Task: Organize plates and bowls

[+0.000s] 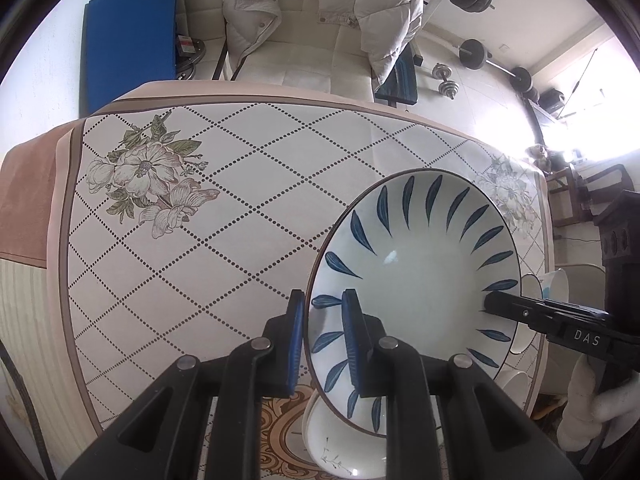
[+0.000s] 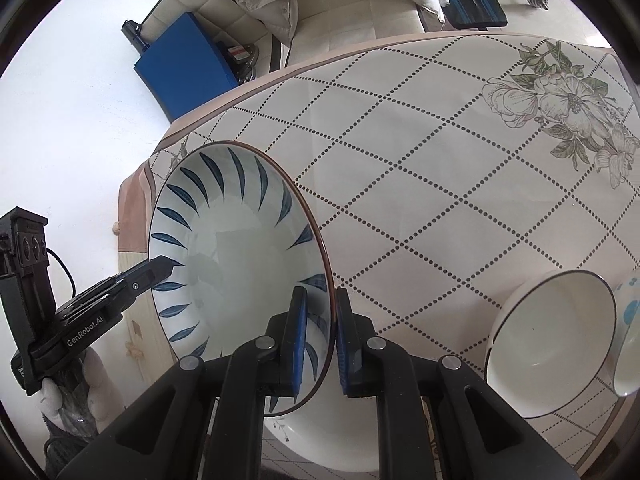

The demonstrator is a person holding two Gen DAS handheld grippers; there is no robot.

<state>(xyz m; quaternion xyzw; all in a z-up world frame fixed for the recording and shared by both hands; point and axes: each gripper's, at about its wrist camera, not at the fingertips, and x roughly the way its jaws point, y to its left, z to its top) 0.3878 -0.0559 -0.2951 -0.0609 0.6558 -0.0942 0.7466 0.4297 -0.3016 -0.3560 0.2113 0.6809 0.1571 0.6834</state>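
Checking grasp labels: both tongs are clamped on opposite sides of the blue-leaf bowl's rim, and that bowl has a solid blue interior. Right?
Not quite. The left tongs and right tongs do clamp opposite sides of the blue-leaf bowl at its rim, but its interior is white with blue leaf strokes only around the wall, not solid blue. Both wrist views show this.

We get two fisheye views, one riding on each set of tongs, both aimed steeply down along the fingers. Left view sits right behind the left tongs (image 1: 322, 338), very close to the blue-leaf plate (image 1: 420, 272) on its right, counter (image 1: 240, 200) spreading beyond. Right view sits behind the right tongs (image 2: 322, 342), plate (image 2: 240, 264) on its left. We see both share the plate, the counter cloth, the padded chair (image 1: 304, 48) beyond, and each other's tongs.
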